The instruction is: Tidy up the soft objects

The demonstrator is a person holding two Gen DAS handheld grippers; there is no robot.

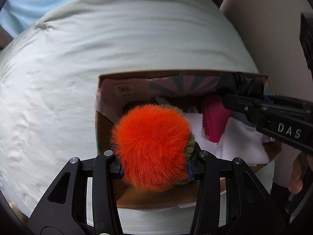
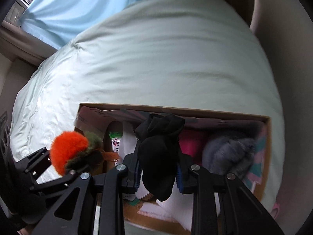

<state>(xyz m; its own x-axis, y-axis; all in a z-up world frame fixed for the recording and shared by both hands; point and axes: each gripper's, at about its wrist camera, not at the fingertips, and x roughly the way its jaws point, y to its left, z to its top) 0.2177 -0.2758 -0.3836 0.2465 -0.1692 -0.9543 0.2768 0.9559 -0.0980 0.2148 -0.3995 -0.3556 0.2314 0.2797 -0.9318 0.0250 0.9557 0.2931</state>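
pale bed, one box, two held toys

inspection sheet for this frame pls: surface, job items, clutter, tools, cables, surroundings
Surface: pale green bedding, wrinkled, with a cardboard box on it.
Job's things: orange pom-pom and black sock, both held over the box; grey fur piece, pink item and white cloths inside.
Clutter: green-topped packet in the box.
Tools: left tool shut on the pom-pom; right tool shut on the sock.
Cables: nothing seen.
Surroundings: light blue curtain, beige wall.
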